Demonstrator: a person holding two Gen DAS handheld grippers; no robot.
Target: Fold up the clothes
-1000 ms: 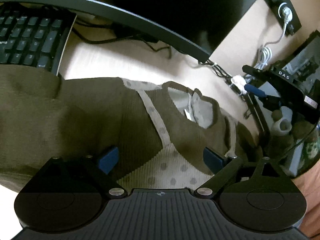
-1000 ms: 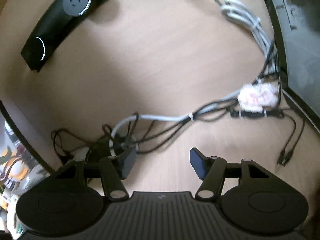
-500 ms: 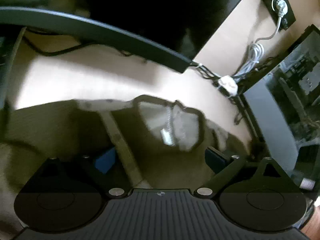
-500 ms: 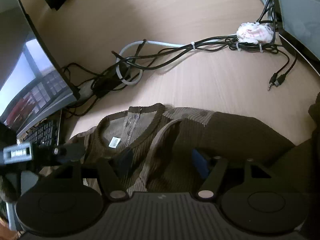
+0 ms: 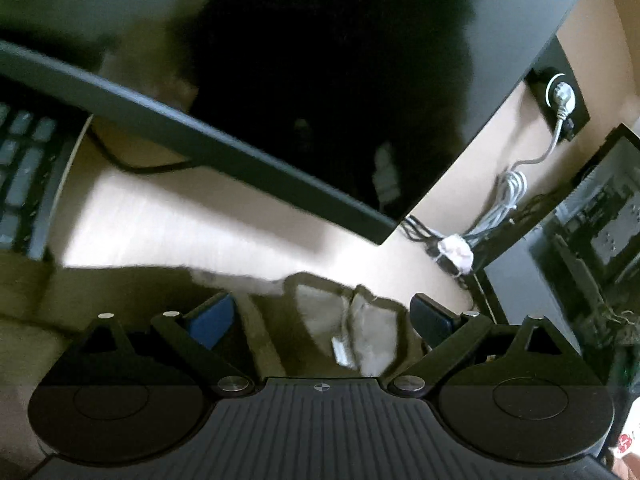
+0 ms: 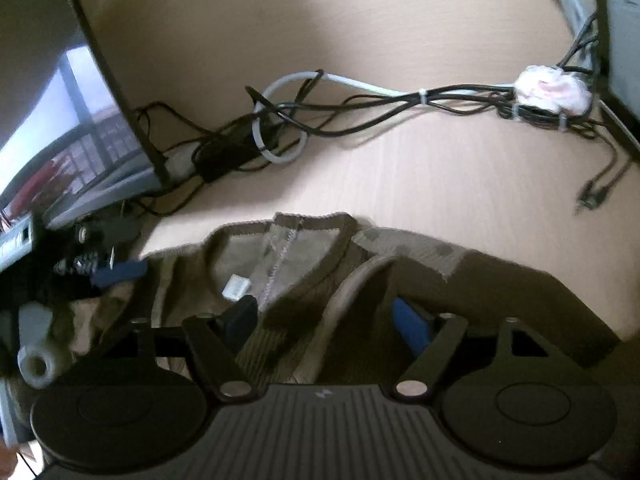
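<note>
A brown knitted sweater with beige panels lies flat on the wooden desk, its collar and white label facing up. My right gripper hovers just over the cloth below the collar. Its jaws are opening, with sweater fabric under the gap and neither pad pressing on it. In the left wrist view the sweater's collar lies between the wide-apart fingers of my left gripper, which is open. The left gripper's blue pad shows at the sweater's left edge in the right wrist view.
A dark monitor overhangs the desk behind the sweater, with a keyboard to the left. A tangle of cables and a bundle with a white wad lie on the desk beyond the collar. A second screen stands at the left.
The right gripper swung from over the cables down onto the sweater and its jaws widened. The left view tipped upward, so the sweater sits lower in frame; its jaws stayed open.
</note>
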